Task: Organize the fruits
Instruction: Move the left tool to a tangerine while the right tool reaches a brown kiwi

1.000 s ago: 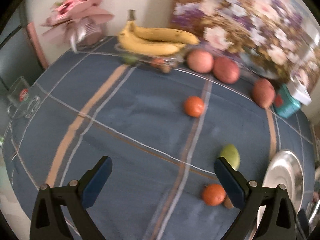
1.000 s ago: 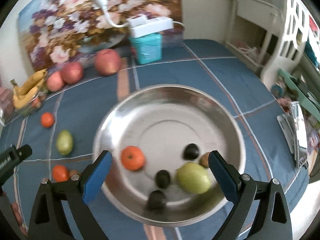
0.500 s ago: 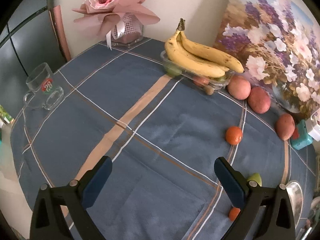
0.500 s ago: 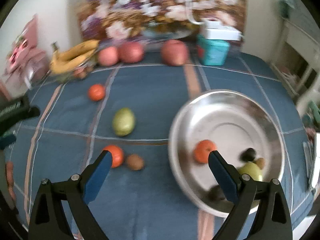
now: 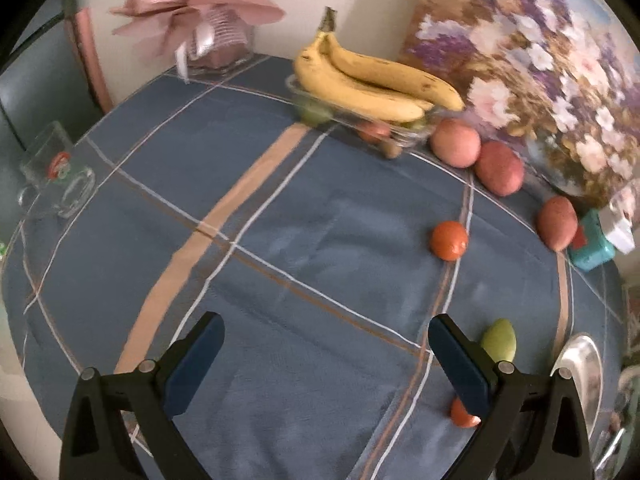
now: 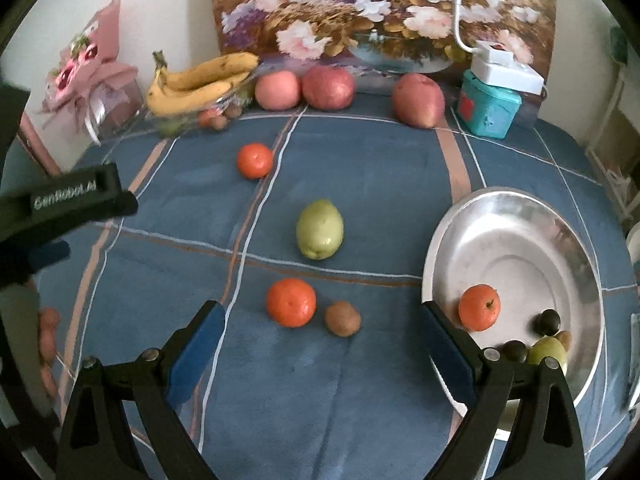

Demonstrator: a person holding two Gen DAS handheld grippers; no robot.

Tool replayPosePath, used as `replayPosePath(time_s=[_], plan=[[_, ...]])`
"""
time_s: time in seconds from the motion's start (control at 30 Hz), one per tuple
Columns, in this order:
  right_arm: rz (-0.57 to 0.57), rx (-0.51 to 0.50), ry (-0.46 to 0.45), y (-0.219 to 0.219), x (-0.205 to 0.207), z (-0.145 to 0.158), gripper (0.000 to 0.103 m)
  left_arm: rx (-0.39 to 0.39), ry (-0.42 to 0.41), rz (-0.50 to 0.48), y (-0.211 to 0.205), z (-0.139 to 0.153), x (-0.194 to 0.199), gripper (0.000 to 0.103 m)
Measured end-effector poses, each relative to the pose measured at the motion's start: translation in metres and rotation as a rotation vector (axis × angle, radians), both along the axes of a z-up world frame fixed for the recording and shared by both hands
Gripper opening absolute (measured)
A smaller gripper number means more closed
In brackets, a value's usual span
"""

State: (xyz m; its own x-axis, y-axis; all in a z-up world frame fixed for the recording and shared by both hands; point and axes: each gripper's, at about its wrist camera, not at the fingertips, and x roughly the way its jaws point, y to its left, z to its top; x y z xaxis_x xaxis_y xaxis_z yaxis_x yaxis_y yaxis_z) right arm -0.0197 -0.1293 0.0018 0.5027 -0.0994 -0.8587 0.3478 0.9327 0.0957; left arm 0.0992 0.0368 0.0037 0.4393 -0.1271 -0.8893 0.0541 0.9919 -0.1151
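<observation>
In the right wrist view, an orange tangerine [image 6: 291,302] sits on the blue plaid counter [image 6: 360,400] just below the centre of the frame, with a small brown kiwi [image 6: 343,318] just beside it on the right. Both lie straight ahead of your right claw [image 6: 320,344], between its two blue pads, which stand wide apart and grasp nothing. The tangerine is round, so no long axis matters for the approach. A green pear-like fruit [image 6: 319,229] rests farther up the middle, its narrower end pointing toward the top of the frame. The steel bowl [image 6: 560,216] fills the lower right and already holds a tangerine, dark fruits and a green one. Your left claw [image 5: 326,356] is also released and empty, and aims at bare cloth. The right claw looks the nearer one for the tangerine.
</observation>
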Motion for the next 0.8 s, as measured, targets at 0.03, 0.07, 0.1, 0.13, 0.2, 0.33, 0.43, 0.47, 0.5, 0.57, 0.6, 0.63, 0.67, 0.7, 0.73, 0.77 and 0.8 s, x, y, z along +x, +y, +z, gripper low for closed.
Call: replayPosePath(time_s=[0.03,0.07,0.1,0.13,0.2,0.33,0.43,0.47,0.5,0.57,0.6,0.63,0.67,0.7,0.73,0.77,0.8], plan=[[-0.013,0.007,-0.003,-0.003,0.0,0.0,0.097,0.008,-0.003,-0.014,-0.003,0.0,0.0,0.103],[-0.024,0.015,-0.008,-0.006,0.0,0.0,0.097,0.006,-0.005,-0.02,-0.005,0.0,0.0,0.103],[-0.036,0.024,-0.016,-0.008,-0.001,0.0,0.097,-0.004,-0.006,-0.028,-0.007,0.0,0.0,0.103],[-0.049,0.032,-0.025,-0.011,-0.001,0.001,0.097,-0.022,-0.004,-0.035,-0.008,0.0,0.0,0.103],[-0.069,0.043,-0.04,-0.017,-0.001,0.002,0.097,-0.052,0.005,-0.055,-0.012,-0.001,0.0,0.103],[-0.077,0.053,-0.04,-0.019,0.0,0.0,0.082,-0.074,0.028,-0.096,-0.021,-0.006,0.0,0.103],[-0.074,0.082,-0.02,-0.02,0.002,-0.007,0.067,-0.086,0.051,-0.143,-0.031,-0.013,0.0,0.103],[-0.073,0.089,-0.015,-0.02,0.003,-0.009,0.067,-0.09,0.06,-0.17,-0.035,-0.014,-0.001,0.103],[-0.073,0.098,-0.007,-0.02,0.003,-0.011,0.065,-0.092,0.064,-0.185,-0.039,-0.016,-0.003,0.103],[-0.078,0.114,-0.001,-0.022,0.003,-0.013,0.058,-0.104,0.074,-0.217,-0.048,-0.019,-0.007,0.103],[-0.084,0.127,0.002,-0.023,0.003,-0.015,0.055,-0.11,0.079,-0.232,-0.052,-0.02,-0.01,0.103],[-0.091,0.141,0.005,-0.025,0.003,-0.017,0.054,-0.115,0.087,-0.247,-0.057,-0.022,-0.012,0.103],[-0.096,0.149,0.01,-0.025,0.003,-0.019,0.054,-0.118,0.093,-0.256,-0.059,-0.023,-0.013,0.103],[-0.1,0.155,0.016,-0.026,0.002,-0.021,0.051,-0.123,0.103,-0.267,-0.064,-0.026,-0.015,0.103],[-0.104,0.16,0.025,-0.027,0.003,-0.024,0.049,-0.125,0.111,-0.273,-0.066,-0.028,-0.017,0.102],[-0.106,0.165,0.033,-0.028,0.003,-0.026,0.048,-0.124,0.12,-0.279,-0.068,-0.031,-0.018,0.102],[-0.109,0.172,0.04,-0.028,0.003,-0.029,0.048,-0.125,0.133,-0.286,-0.071,-0.034,-0.019,0.102]])
